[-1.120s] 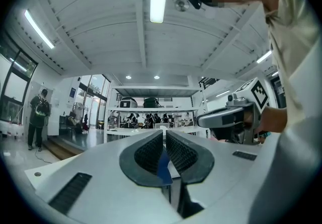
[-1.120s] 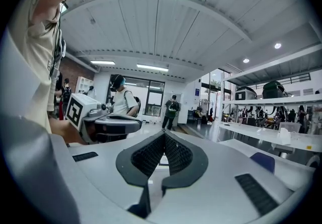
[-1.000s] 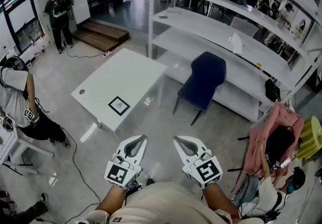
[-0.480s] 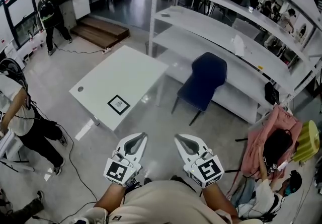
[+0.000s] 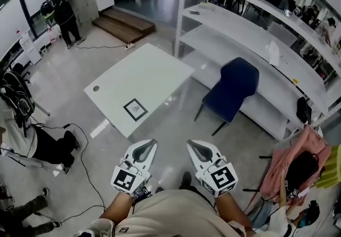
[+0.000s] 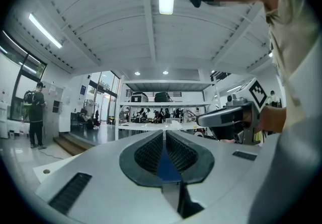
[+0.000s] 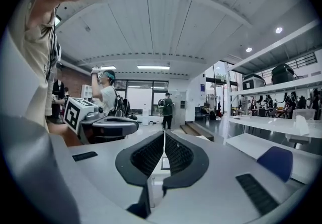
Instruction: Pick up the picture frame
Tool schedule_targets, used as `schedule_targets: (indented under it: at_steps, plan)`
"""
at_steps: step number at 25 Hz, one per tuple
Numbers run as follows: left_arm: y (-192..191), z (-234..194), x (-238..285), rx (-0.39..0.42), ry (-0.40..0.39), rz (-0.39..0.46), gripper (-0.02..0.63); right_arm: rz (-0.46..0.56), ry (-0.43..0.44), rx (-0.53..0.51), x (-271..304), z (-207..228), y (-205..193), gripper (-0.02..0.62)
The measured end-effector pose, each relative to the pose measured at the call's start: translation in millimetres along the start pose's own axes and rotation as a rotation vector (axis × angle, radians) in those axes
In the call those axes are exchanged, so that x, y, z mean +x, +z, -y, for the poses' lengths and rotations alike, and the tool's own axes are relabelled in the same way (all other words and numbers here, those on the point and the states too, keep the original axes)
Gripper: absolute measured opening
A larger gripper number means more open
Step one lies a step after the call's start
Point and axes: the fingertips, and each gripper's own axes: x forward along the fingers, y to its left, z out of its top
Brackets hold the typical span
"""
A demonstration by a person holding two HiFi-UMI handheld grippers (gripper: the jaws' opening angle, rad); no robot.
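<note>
Holds left gripper [image 5: 148, 145] and right gripper [image 5: 193, 145] side by side, pointing forward, each with jaws pressed together on nothing. Finds frame [image 5: 135, 109] lying flat near the close edge of table [image 5: 154, 73], ahead of left gripper's tips and apart from them. Shows chair [image 5: 232, 89] ahead-right of right gripper

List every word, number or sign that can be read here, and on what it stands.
No text is readable.
The left gripper and the right gripper: each cube bears a black-and-white square pattern, no letters.
The picture frame on the white table: dark print, too small to read.
The blue wall sign, right gripper view: too small to read.
</note>
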Motion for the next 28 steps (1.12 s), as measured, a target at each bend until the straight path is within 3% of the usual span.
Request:
schedule_targets:
  at_steps: [17, 28]
  plan:
    - [1, -32, 133, -0.024, 0.238, -0.029, 0.029, 0.041, 0.236, 0.013, 67, 149, 1, 0.028]
    - [-10, -73, 121, -0.039, 0.41, -0.06, 0.029, 0.025, 0.385, 0.035, 122, 146, -10, 0.028]
